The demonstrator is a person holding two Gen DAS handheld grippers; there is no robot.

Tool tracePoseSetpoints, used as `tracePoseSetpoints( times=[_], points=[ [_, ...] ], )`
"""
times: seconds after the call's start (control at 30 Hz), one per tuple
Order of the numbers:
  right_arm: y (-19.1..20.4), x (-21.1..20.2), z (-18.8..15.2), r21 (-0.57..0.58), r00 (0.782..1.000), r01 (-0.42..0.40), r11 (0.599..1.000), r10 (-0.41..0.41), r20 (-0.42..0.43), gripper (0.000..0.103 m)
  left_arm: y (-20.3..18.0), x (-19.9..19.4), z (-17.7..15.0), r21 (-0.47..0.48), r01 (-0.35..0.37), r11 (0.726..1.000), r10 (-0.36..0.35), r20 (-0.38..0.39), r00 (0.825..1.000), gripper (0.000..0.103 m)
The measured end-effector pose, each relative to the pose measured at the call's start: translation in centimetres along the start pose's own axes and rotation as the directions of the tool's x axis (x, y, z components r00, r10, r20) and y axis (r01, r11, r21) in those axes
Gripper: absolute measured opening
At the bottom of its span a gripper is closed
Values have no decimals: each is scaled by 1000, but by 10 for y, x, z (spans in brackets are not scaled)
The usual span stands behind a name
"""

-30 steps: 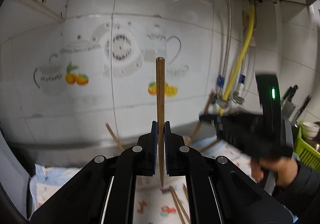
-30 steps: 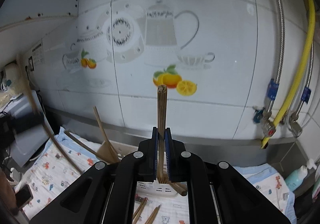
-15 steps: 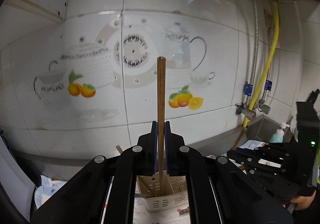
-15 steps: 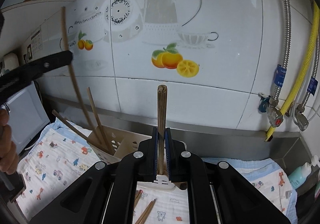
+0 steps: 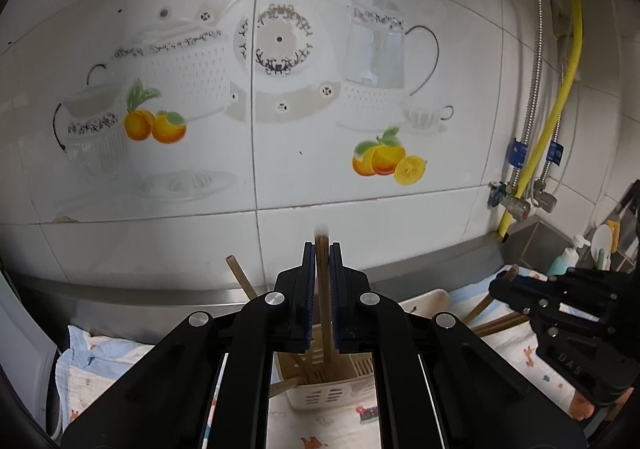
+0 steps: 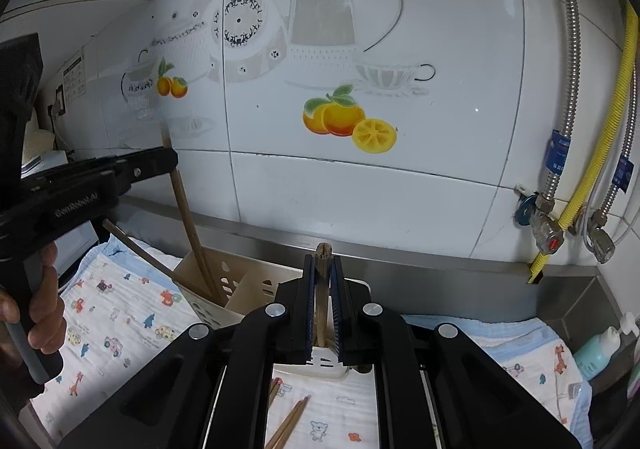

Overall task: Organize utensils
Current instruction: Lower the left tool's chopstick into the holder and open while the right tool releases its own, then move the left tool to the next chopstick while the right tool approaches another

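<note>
My left gripper (image 5: 322,249) is shut on a wooden chopstick (image 5: 323,313) that stands upright, its lower end inside the cream slotted holder (image 5: 332,395). Only a short, blurred tip shows above the pads. In the right wrist view the left gripper (image 6: 172,159) reaches in from the left, and its chopstick (image 6: 188,217) slants down into the holder (image 6: 240,289). My right gripper (image 6: 322,261) is shut on a second chopstick (image 6: 322,289), held upright over the holder's near end. The right gripper (image 5: 500,287) also shows at the right of the left wrist view.
Two more chopsticks (image 6: 132,247) lean in the holder. A few loose chopsticks (image 6: 288,421) lie on the printed cloth (image 6: 112,313) in front of it. The tiled wall (image 6: 360,189) stands close behind. Pipes and valves (image 6: 560,217) and a soap bottle (image 6: 600,349) are at the right.
The left gripper has swung over to the holder and come down, and its chopstick now reaches inside. Both chopsticks stick out much less above their jaws than before.
</note>
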State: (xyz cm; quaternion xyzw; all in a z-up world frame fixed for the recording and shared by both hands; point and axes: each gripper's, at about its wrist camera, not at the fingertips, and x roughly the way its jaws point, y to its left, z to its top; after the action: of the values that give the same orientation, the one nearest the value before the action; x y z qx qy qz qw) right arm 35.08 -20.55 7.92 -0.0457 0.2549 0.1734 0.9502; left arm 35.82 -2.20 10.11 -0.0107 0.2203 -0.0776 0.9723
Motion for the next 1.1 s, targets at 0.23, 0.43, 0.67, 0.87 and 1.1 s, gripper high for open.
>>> tracePoseSetpoints(
  times=[0.23, 0.43, 0.67, 0.87, 1.1],
  points=[
    [-1, -22, 0, 12, 999, 8, 1000, -9, 33, 18, -5, -14, 2, 10, 16, 1000, -16, 18, 1000, 8],
    [3, -50, -8, 15, 999, 9, 1000, -10, 51, 23, -4, -41, 0, -4, 26, 1000, -25, 30, 999, 8],
    [12, -80, -48, 49, 1000, 1, 999, -2, 10, 23, 3, -81, -29, -44, 38, 998, -38, 9, 999, 8],
    [27, -97, -91, 57, 1000, 11, 998, -10, -27, 23, 13, -113, -69, -96, 52, 994, -54, -12, 998, 9],
    [57, -103, -157, 58, 994, 20, 998, -13, -106, 23, 28, -138, -112, -150, 31, 988, -35, -25, 999, 27]
  ],
)
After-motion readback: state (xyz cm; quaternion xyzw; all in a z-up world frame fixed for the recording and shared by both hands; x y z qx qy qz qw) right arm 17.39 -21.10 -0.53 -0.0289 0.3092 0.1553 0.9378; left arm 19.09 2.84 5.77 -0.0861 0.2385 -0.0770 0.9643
